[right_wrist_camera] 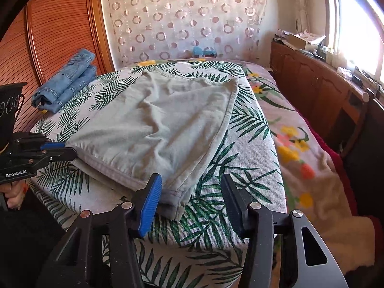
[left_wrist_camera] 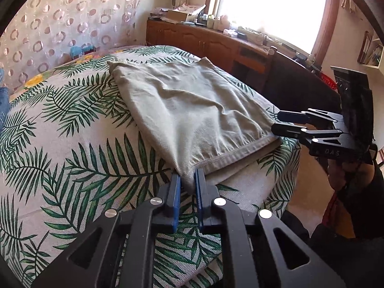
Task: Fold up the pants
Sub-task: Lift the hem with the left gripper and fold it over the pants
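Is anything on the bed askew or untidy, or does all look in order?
The grey pants lie skewed on the leaf-print cover, wrinkled across the middle, and the near layers do not line up: a lower hem sticks out under the top one. The left gripper pinches one near corner. The folded jeans look tidy.

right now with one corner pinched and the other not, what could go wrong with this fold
1. Uneven lift: the left hand-held gripper is shut on the near-left corner of the pants, while the right hand-held gripper is open around the other corner. Lifting now would likely skew the cloth.
2. The pinch looks shallow, at the corner tip, so it may slip out.
3. The hem shows stacked layers; the right could catch only the top one.
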A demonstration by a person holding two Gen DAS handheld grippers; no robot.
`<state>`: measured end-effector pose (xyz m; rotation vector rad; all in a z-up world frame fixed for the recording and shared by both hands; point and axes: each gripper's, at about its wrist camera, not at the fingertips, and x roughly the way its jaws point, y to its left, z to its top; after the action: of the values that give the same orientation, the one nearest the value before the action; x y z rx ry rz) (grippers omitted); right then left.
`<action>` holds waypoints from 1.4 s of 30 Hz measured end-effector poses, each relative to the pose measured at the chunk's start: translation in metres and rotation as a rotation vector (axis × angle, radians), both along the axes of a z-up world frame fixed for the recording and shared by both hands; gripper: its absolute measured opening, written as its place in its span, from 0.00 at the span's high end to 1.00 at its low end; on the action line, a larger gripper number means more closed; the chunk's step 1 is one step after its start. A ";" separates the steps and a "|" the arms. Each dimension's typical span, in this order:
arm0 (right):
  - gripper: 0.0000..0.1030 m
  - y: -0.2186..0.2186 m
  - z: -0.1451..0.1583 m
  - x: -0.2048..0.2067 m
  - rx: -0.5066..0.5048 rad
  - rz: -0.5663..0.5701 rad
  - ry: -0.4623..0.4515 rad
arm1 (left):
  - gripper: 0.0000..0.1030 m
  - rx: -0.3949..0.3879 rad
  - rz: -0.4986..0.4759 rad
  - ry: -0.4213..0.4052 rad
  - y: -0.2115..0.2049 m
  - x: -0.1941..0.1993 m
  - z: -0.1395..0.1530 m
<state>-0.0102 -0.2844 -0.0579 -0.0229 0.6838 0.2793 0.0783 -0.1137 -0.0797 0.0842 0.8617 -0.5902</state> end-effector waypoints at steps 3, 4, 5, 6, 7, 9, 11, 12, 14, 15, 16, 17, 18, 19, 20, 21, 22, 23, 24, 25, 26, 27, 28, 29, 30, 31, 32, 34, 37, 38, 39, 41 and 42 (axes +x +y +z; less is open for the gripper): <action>0.52 0.000 -0.004 0.001 0.017 -0.003 0.017 | 0.88 0.008 0.001 0.005 0.000 0.000 -0.003; 0.52 0.000 -0.004 0.002 0.026 -0.004 0.022 | 0.88 0.010 0.002 0.007 0.000 0.000 -0.003; 0.53 0.001 -0.005 0.003 0.037 -0.004 0.027 | 0.88 0.012 0.002 0.010 0.000 0.001 -0.004; 0.53 0.002 -0.006 0.004 0.043 -0.002 0.033 | 0.88 0.013 0.002 0.013 0.000 0.001 -0.005; 0.54 0.004 -0.007 0.004 0.043 -0.003 0.036 | 0.88 0.015 0.003 0.015 0.000 0.001 -0.006; 0.55 0.008 -0.008 0.005 0.045 0.004 0.043 | 0.88 0.016 0.003 0.021 0.000 0.002 -0.008; 0.56 0.012 -0.011 0.005 0.034 0.008 0.046 | 0.88 0.009 0.005 0.024 0.001 0.001 -0.009; 0.56 0.015 -0.011 0.005 0.023 0.005 0.040 | 0.88 0.007 0.005 0.025 0.001 0.002 -0.009; 0.58 0.016 -0.011 0.006 0.019 0.005 0.038 | 0.87 0.005 0.007 0.026 0.001 0.002 -0.010; 0.62 0.016 -0.011 0.006 0.024 0.011 0.040 | 0.87 0.004 0.008 0.025 0.001 0.002 -0.010; 0.64 0.017 -0.010 0.006 0.029 0.019 0.041 | 0.86 0.001 0.012 0.025 0.002 0.002 -0.010; 0.67 0.017 -0.011 0.007 0.031 0.023 0.041 | 0.84 -0.001 0.015 0.025 0.002 0.003 -0.010; 0.70 0.018 -0.011 0.007 0.029 0.026 0.039 | 0.84 -0.005 0.017 0.026 0.003 0.003 -0.011; 0.72 0.018 -0.011 0.007 0.030 0.032 0.039 | 0.83 -0.009 0.019 0.026 0.003 0.003 -0.011; 0.74 0.018 -0.011 0.007 0.031 0.035 0.039 | 0.83 -0.011 0.020 0.024 0.003 0.003 -0.011; 0.77 0.018 -0.012 0.006 0.034 0.039 0.038 | 0.83 -0.010 0.021 0.021 0.003 0.002 -0.011; 0.79 0.020 -0.013 0.005 0.037 0.044 0.038 | 0.82 -0.006 0.022 0.017 0.002 0.002 -0.011; 0.82 0.020 -0.013 0.006 0.043 0.048 0.039 | 0.82 -0.004 0.022 0.015 0.002 0.001 -0.011; 0.87 0.019 -0.013 0.006 0.049 0.052 0.041 | 0.82 -0.002 0.023 0.012 0.001 0.001 -0.011; 0.89 0.019 -0.013 0.006 0.054 0.054 0.039 | 0.82 0.003 0.025 0.008 0.001 -0.001 -0.011; 0.91 0.019 -0.013 0.006 0.056 0.051 0.035 | 0.88 0.010 0.023 0.003 -0.001 -0.003 -0.010; 0.92 0.019 -0.013 0.006 0.061 0.051 0.032 | 0.88 0.016 0.020 -0.007 -0.002 -0.005 -0.009; 0.93 0.019 -0.013 0.006 0.068 0.050 0.026 | 0.89 0.017 0.016 -0.023 -0.004 -0.007 -0.005; 0.93 0.018 -0.013 0.006 0.078 0.050 0.019 | 0.89 0.008 0.013 -0.036 -0.003 -0.009 -0.001; 0.93 0.018 -0.012 0.006 0.082 0.049 0.014 | 0.89 0.004 0.014 -0.044 -0.003 -0.010 0.002; 0.93 0.017 -0.010 0.006 0.089 0.050 0.006 | 0.89 -0.006 0.016 -0.063 -0.001 -0.011 0.010; 0.93 0.016 -0.009 0.005 0.097 0.052 -0.002 | 0.90 -0.014 0.016 -0.075 0.000 -0.011 0.015; 0.93 0.014 -0.001 0.004 0.113 0.061 -0.023 | 0.90 -0.041 0.020 -0.103 0.004 -0.012 0.029; 0.93 0.013 0.014 0.001 0.113 0.066 -0.068 | 0.90 -0.071 0.027 -0.146 0.009 -0.013 0.054; 0.93 0.013 0.022 0.001 0.118 0.070 -0.086 | 0.90 -0.078 0.028 -0.160 0.011 -0.013 0.061; 0.93 0.014 0.028 -0.001 0.122 0.075 -0.103 | 0.91 -0.085 0.029 -0.175 0.012 -0.013 0.069; 0.93 0.016 0.045 -0.002 0.123 0.086 -0.147 | 0.91 -0.099 0.034 -0.219 0.017 -0.015 0.091; 0.93 0.017 0.052 -0.004 0.122 0.092 -0.168 | 0.91 -0.104 0.036 -0.236 0.020 -0.015 0.101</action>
<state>-0.0145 -0.2673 -0.0060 0.0380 0.4983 0.4023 0.0635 -0.0942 0.0215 0.0422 0.6019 -0.5772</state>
